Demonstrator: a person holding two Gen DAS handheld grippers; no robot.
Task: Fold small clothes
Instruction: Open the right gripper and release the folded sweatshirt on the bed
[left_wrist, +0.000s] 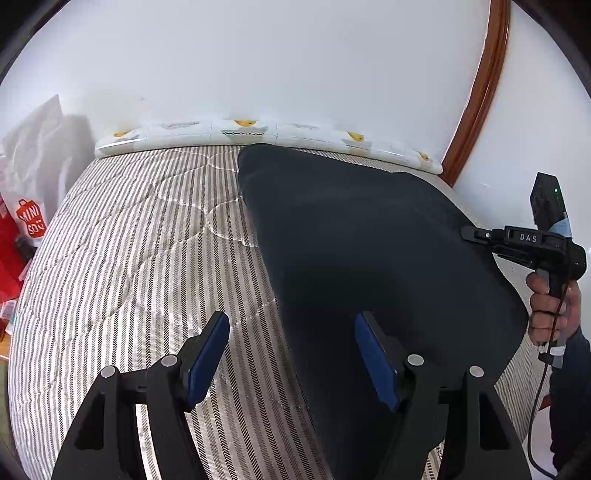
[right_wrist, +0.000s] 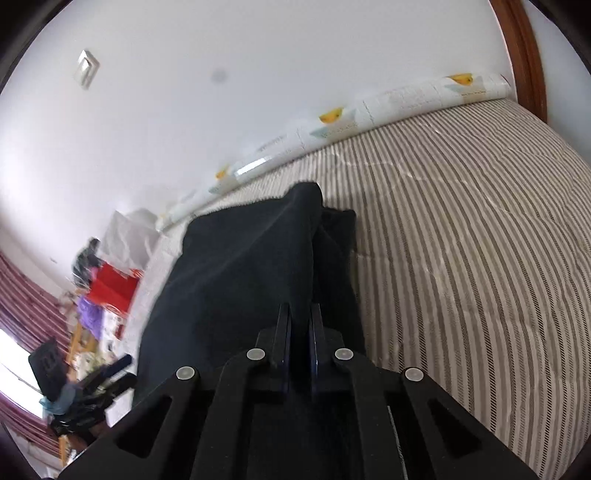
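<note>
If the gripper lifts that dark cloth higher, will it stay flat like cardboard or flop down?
Probably flop. The dark cloth already drapes in soft folds from the right gripper, which pinches its edge, so it looks limp. It likely weighs little, since one pinch holds it up. It probably won't slide far on the striped quilt, which looks textured.

Left gripper (left_wrist: 291, 354): matte black linkage, blue pads (left_wrist: 207, 356), silver pivot screws. Right gripper (left_wrist: 471, 233): black, white "DAS" lettering, green LED above it, black cable below. Bare hand (left_wrist: 550, 310), dark navy sleeve (left_wrist: 570, 387).
</note>
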